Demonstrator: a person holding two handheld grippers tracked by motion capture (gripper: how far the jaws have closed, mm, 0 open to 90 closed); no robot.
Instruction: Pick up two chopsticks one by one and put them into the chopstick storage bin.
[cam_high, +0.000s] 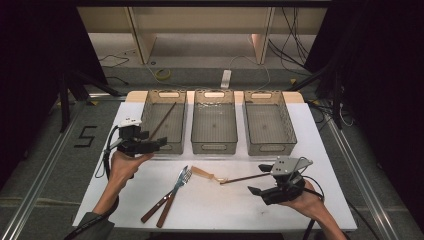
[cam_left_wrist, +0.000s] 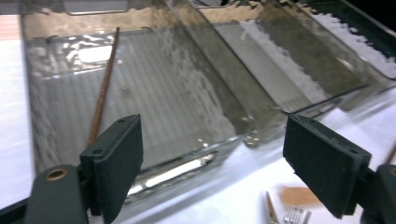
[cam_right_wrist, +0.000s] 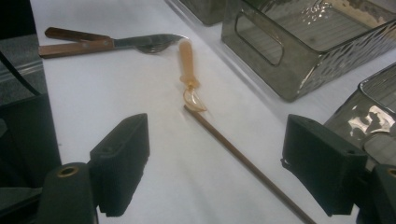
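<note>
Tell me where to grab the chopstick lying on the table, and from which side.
Take the chopstick mid-shaft, clear of the tip that meets the amber spoon. It lies flat on the white table, so come from straight above with the open right tongs, one jaw on each side of the thin shaft, then close across it.

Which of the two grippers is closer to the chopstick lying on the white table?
The right gripper. The chopstick on the table lies just ahead of its open jaws. The left gripper is across the table, at the left bin.

Grey floor (cam_high: 45, 150) with trailing cables (cam_high: 162, 74), pale shelving (cam_high: 200, 30) behind, dark curtains (cam_high: 35, 60) flanking.
</note>
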